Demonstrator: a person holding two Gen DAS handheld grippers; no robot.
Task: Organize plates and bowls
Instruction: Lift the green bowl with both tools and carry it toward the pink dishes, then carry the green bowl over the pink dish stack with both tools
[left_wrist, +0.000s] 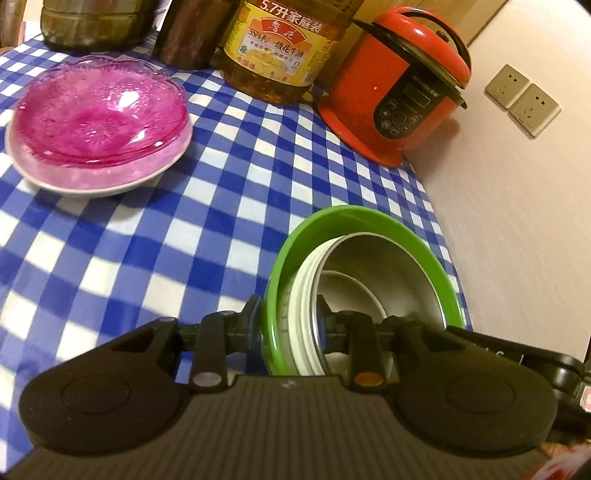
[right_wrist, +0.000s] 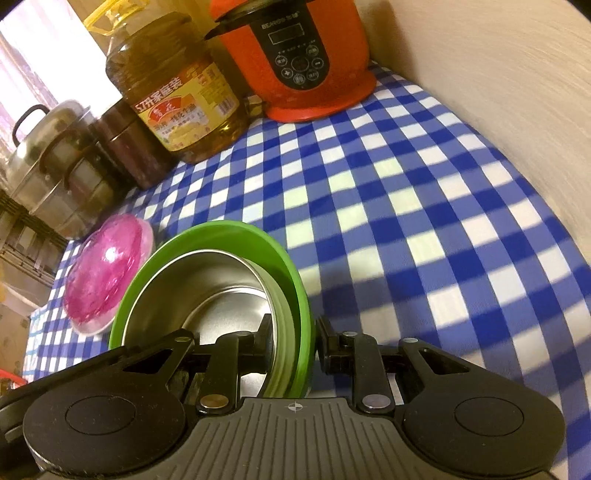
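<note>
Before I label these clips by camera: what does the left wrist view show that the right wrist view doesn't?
Only the left wrist view shows the two wall sockets. Only the right wrist view shows the whole steel steamer pot with its lid handle. Both show the green bowl with steel bowls nested inside, clamped at opposite rims by the left hand-held gripper and right hand-held gripper, plus the pink glass plates, oil bottle and red cooker.

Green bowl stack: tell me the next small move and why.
Probably lift it slightly, level, with both. The left hand-held gripper and right hand-held gripper each straddle the rim of the green bowl, which holds a steel bowl. The pink plates sit off to the side, a likely destination.
</note>
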